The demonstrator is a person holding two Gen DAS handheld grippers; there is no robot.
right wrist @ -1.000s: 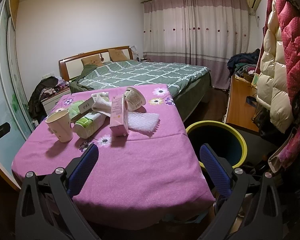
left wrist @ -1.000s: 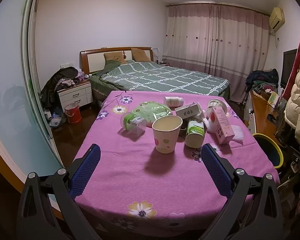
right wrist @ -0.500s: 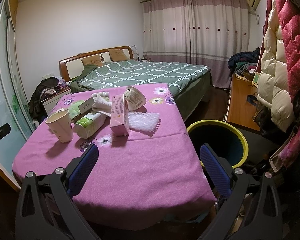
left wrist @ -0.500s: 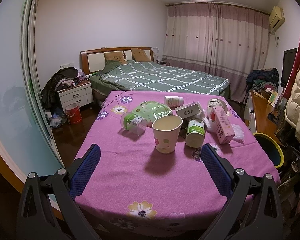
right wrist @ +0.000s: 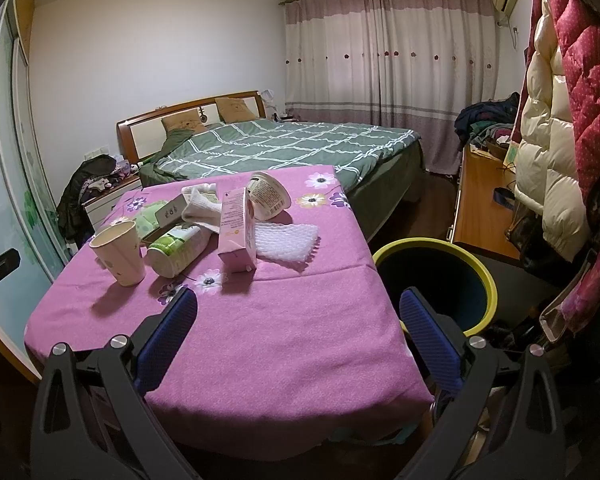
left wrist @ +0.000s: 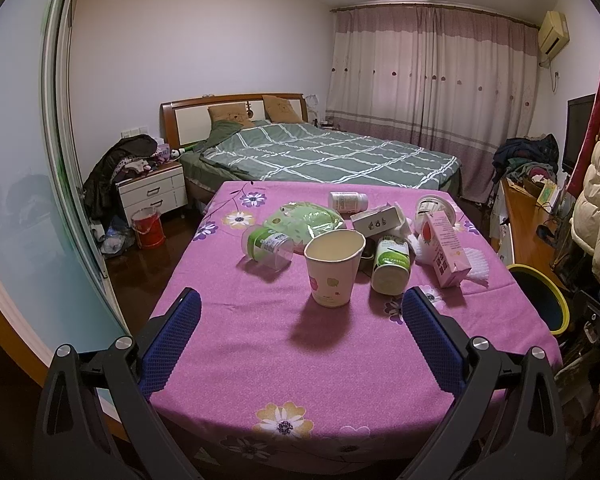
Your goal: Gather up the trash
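Trash lies on a table with a purple flowered cloth (left wrist: 260, 352). An upright paper cup (left wrist: 333, 267) stands nearest, with a green-labelled can (left wrist: 390, 266) on its side beside it, a clear jar (left wrist: 267, 247), a pink carton (left wrist: 446, 254), a white box (left wrist: 376, 220) and a green packet (left wrist: 302, 222). My left gripper (left wrist: 300, 308) is open and empty, short of the cup. My right gripper (right wrist: 298, 310) is open and empty over the table's near right part (right wrist: 284, 344). The cup (right wrist: 119, 251), carton (right wrist: 238, 236) and white foam sheet (right wrist: 290, 242) lie ahead of it.
A dark bin with a yellow rim (right wrist: 440, 284) stands on the floor right of the table, also in the left wrist view (left wrist: 540, 300). A bed (left wrist: 320, 156) lies behind the table. Coats (right wrist: 560, 120) hang at the right. A wooden desk (right wrist: 480, 216) stands behind the bin.
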